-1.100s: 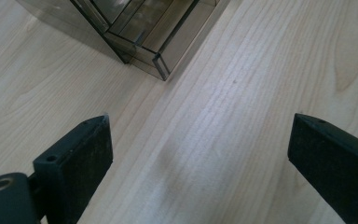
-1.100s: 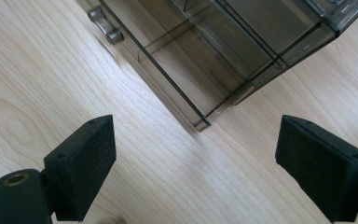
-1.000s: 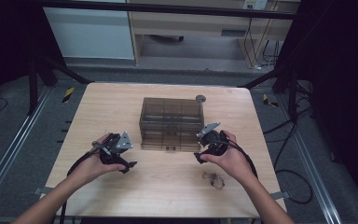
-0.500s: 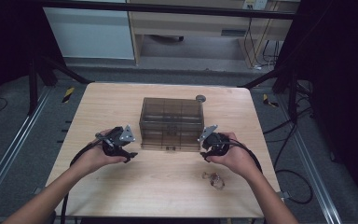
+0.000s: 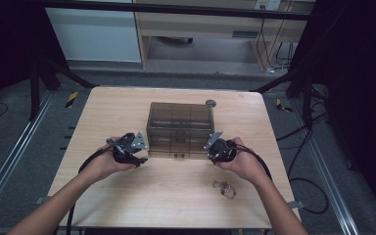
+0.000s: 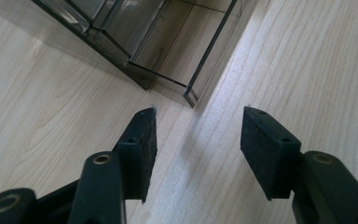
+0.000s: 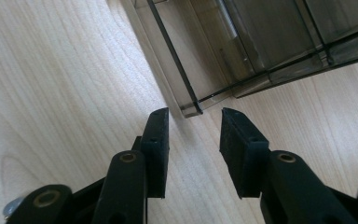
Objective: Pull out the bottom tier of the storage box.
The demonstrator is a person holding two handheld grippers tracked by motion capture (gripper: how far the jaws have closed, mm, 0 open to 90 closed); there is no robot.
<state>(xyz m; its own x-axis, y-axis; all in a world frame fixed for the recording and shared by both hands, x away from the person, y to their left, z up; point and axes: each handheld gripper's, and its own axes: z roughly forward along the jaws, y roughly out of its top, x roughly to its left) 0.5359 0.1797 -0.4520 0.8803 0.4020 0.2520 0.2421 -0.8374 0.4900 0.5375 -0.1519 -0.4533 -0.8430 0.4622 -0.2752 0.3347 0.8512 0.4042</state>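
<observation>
A smoky see-through box (image 5: 180, 128) with inner compartments stands at the middle of the wooden table (image 5: 127, 105). My left gripper (image 5: 138, 155) sits at its near left corner and my right gripper (image 5: 210, 152) at its near right corner. In the left gripper view the jaws (image 6: 198, 135) have just been closing and stand well apart, with the box corner (image 6: 191, 97) just beyond the tips and nothing between the pads. In the right gripper view the jaws (image 7: 193, 122) have also been closing and stand narrower. The box corner (image 7: 192, 110) lies right ahead of their tips, untouched.
A small metal ring-like item (image 5: 224, 188) lies on the table near my right forearm. A small dark round object (image 5: 210, 103) rests behind the box. Cables trail from both grippers over the table's front edge. Bare wood lies left and right of the box.
Both hands have barely shifted, settling closer against the box's near corners. The box has not moved.
</observation>
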